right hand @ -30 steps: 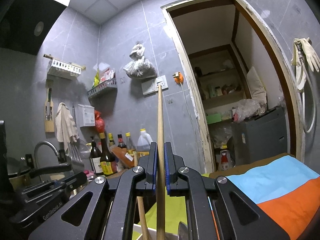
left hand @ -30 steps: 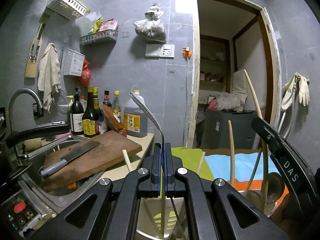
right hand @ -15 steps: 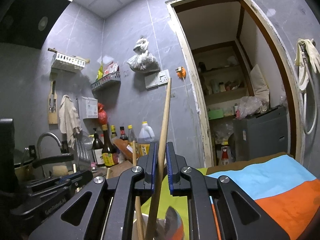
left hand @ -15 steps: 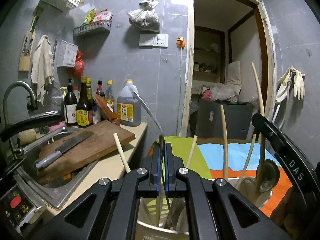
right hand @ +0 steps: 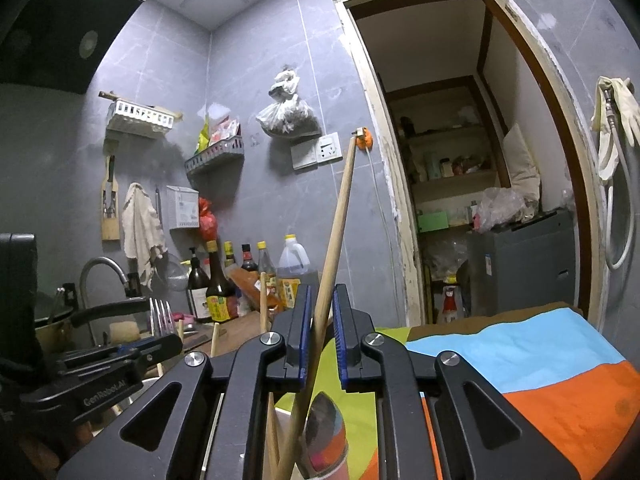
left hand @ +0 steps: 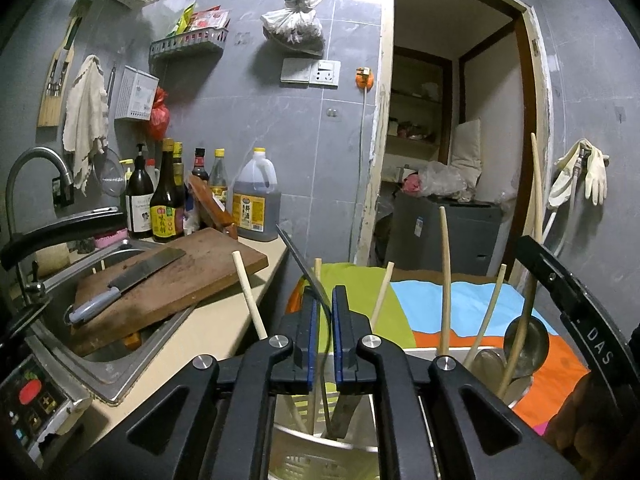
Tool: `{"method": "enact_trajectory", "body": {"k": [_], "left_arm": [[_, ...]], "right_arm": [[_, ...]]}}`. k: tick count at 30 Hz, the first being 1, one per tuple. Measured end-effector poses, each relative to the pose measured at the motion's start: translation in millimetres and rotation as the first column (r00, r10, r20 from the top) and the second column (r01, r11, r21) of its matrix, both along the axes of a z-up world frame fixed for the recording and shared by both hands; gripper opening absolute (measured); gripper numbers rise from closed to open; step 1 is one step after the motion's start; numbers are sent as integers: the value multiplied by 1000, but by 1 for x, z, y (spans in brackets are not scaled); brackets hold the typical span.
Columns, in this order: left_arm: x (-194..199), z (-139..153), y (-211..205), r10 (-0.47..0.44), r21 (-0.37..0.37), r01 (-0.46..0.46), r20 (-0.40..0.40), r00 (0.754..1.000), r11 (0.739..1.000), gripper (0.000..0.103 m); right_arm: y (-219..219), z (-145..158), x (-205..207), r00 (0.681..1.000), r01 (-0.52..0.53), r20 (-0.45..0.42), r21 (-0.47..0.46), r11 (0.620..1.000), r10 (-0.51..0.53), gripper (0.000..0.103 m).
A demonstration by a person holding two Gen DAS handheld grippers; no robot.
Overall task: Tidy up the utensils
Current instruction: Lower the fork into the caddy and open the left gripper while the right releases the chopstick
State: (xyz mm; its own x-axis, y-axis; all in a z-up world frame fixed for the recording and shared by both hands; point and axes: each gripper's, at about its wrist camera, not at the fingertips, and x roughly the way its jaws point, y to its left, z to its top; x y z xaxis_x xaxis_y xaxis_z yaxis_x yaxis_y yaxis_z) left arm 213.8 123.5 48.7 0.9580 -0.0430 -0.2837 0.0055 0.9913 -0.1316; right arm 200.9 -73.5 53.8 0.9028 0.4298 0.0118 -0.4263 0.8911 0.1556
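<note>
My left gripper (left hand: 324, 292) hovers over a white slotted utensil holder (left hand: 320, 456). Its jaws are opening, and a thin metal utensil (left hand: 298, 256) stands loose in the gap, its lower end down in the holder. In the right wrist view, fork tines (right hand: 160, 316) stick up just above the left gripper. Between the parted jaws of my right gripper (right hand: 322, 292) leans a long wooden stick (right hand: 342, 208), top tilted right, not clamped. Several wooden handles (left hand: 444, 276) and a metal ladle (left hand: 526, 344) stand in the holder. A shiny spoon bowl (right hand: 324, 428) shows below the right jaws.
A wooden chopping board (left hand: 192, 276) with a cleaver (left hand: 132, 280) lies across the sink (left hand: 100, 364) at left. Behind it stand sauce bottles (left hand: 164, 204) and an oil jug (left hand: 256, 200). A multicoloured cloth (left hand: 460, 308) covers the surface ahead, and a doorway (left hand: 452, 152) opens beyond.
Both pairs of jaws have parted slightly. The metal utensil has sunk lower into the holder. The wooden stick, upright and clamped before, now tilts to the right.
</note>
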Motion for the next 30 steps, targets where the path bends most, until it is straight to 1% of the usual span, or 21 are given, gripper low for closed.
{"method": "enact_trajectory", "body": {"k": [6,11,14,17,20,23,27,30], "left_arm": [[-6,5,2,2,-6,-2,16,1000,1000,11],[-10,10,2,-2,-12,3,29,1000,1000,19],[-12,11,1,-3,-12,3,34,999,1000,21],[-14,12,-1,-2,-8,2,38,999,1000,21],[-15,12,-1,-1,-8,1,37,999,1000,21],[-16,12,-1,-1,-10,1,34,999,1000,21],[-18,11,-2,-3,-15,4,31,1000,1000,24],[-19,10,-2,-5,-18,6,30,1000,1000,25]], "right_arm": [[0,-1,0,1000,-10,-15,-6,1000,10,10],[0,-2,0,999,-21,-29,-9,1000,21,10],[1,-1,-2,999,-32,-21,-20,999,31,8],[4,1,-6,1000,-30,5,-27,999,31,5],[5,6,-5,999,-39,15,3,999,39,5],[3,6,2,999,-45,-1,62,997,46,5],[0,0,7,999,-44,-2,140,989,45,5],[-2,-4,9,999,-29,-9,167,986,31,5]]}}
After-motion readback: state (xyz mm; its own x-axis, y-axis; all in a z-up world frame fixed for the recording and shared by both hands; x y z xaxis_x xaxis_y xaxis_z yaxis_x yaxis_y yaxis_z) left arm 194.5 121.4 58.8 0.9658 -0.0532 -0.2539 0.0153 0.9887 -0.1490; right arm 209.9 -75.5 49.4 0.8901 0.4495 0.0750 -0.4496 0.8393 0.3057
